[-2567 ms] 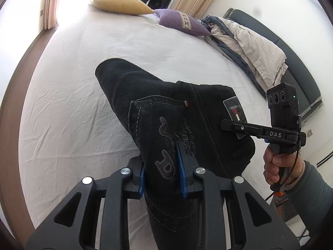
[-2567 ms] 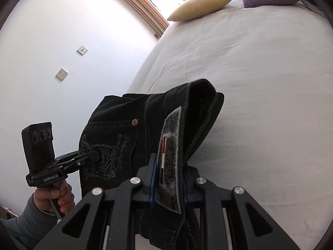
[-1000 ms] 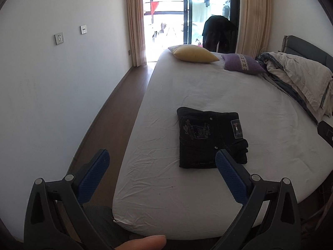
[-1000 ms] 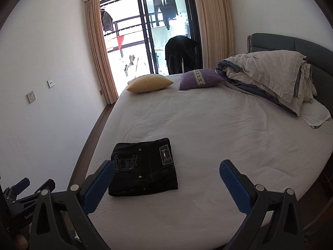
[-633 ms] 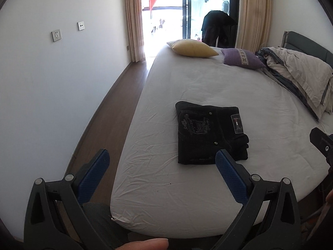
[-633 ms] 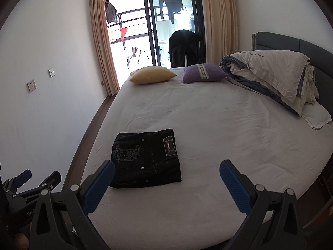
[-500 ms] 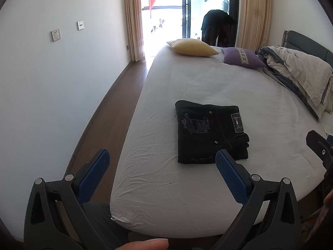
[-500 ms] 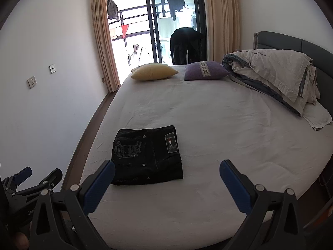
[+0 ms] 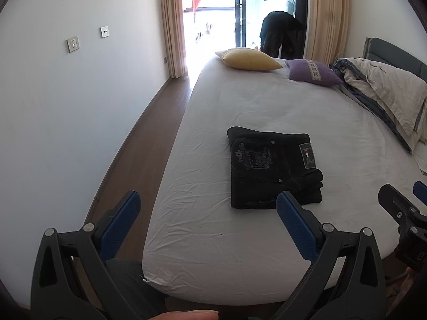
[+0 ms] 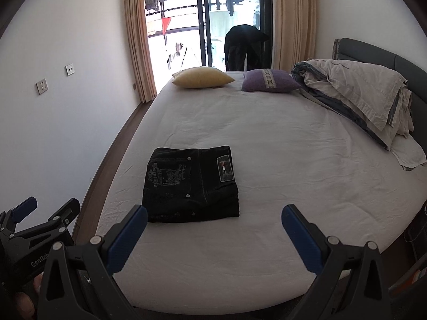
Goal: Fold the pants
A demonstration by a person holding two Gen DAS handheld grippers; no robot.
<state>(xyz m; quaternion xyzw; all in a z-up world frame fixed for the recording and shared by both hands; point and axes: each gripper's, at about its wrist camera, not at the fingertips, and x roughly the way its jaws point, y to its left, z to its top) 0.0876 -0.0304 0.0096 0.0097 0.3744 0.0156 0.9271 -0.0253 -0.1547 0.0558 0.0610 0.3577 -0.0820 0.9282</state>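
Now the folded pants (image 9: 272, 168) lie on the bed (image 9: 267, 106), well beyond both spread, empty grippers: left (image 9: 206, 220), right (image 10: 213, 233).

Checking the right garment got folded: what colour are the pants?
Black pants, with pale embroidery; clearest in the right wrist view.

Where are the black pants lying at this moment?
In both wrist views the folded black pants lie flat on the white bed, near its foot and toward the wall side, far from the yellow pillow; neither gripper touches them.
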